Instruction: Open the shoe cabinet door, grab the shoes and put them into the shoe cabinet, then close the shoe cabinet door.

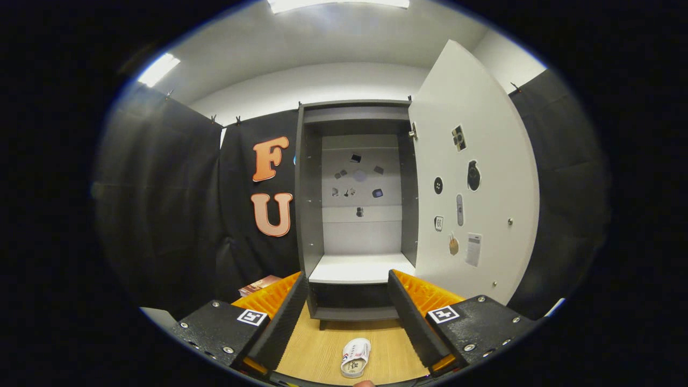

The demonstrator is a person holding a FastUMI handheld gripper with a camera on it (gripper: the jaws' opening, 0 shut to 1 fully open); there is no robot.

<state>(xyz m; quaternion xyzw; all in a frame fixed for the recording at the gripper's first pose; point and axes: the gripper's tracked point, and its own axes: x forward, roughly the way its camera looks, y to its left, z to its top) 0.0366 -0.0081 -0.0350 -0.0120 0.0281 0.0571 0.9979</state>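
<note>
Here, in the gripper view, the claw sits in the lower middle of the frame with its two fingers spread wide apart and nothing pressed between them. In the gap between the fingers, low in the frame, a single white shoe lies on the light wooden floor, sole side up by the look of it, though the detail is too small to be sure. It touches neither finger.

Beyond the fingertips, at the centre of the frame, stands the shoe cabinet, a tall dark grey box with a pale back panel. Its door is swung fully open to the right of the frame, showing a white inner face dotted with several small stickers and a small knob near its far edge. Inside, a white shelf runs across the lower part of the cabinet, bare on top; a few small stickers sit on the back panel above it. Beneath that shelf is a darker, lower compartment close to the floor.

To the left of the cabinet, black cloth hangs as the booth's wall. At lower left, just behind the left finger, a reddish-brown flat object lies near the floor; what it is I cannot tell. White ceiling lights glow at upper left and top.
</note>
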